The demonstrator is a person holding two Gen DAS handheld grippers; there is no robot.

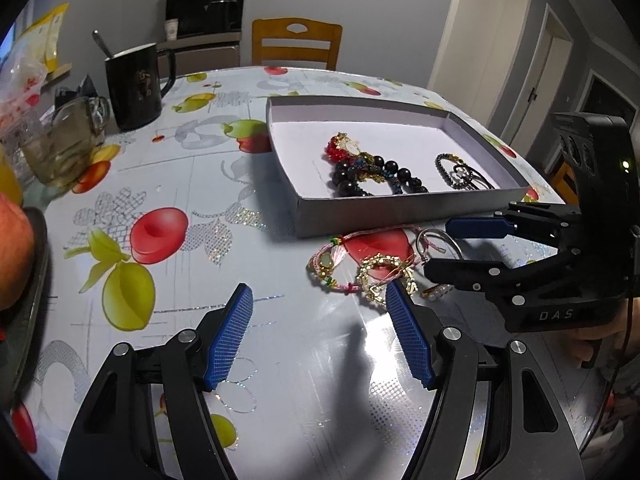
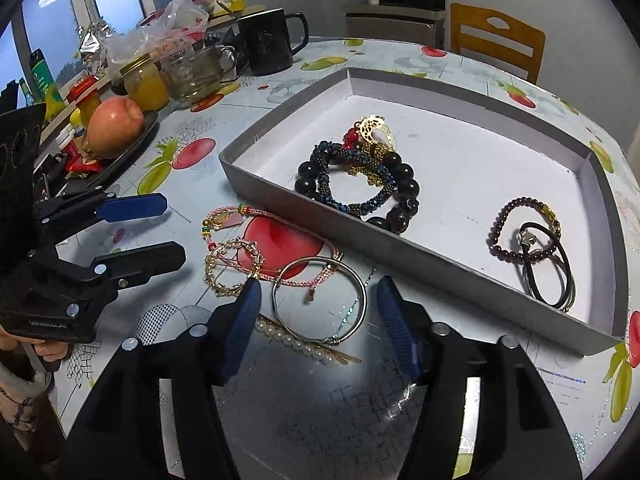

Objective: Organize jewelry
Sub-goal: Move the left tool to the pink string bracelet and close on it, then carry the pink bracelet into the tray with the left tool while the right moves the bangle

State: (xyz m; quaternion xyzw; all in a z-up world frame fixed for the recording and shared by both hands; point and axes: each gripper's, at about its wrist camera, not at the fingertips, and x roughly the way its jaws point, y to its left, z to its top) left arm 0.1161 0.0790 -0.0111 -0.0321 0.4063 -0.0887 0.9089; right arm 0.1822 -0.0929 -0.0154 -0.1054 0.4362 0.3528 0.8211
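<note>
Two handheld black grippers: the left gripper (image 1: 320,300) and right gripper (image 2: 318,292) have blue cross-hatched pads (image 1: 230,336), silver screws (image 1: 187,336) and pale lettering; bare fingers (image 2: 50,350) show, with a grey cuff.

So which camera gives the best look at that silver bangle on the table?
The right wrist view: the silver bangle lies whole between the open right gripper fingers. The left wrist view shows only part of it, behind the right gripper's black finger.
</note>
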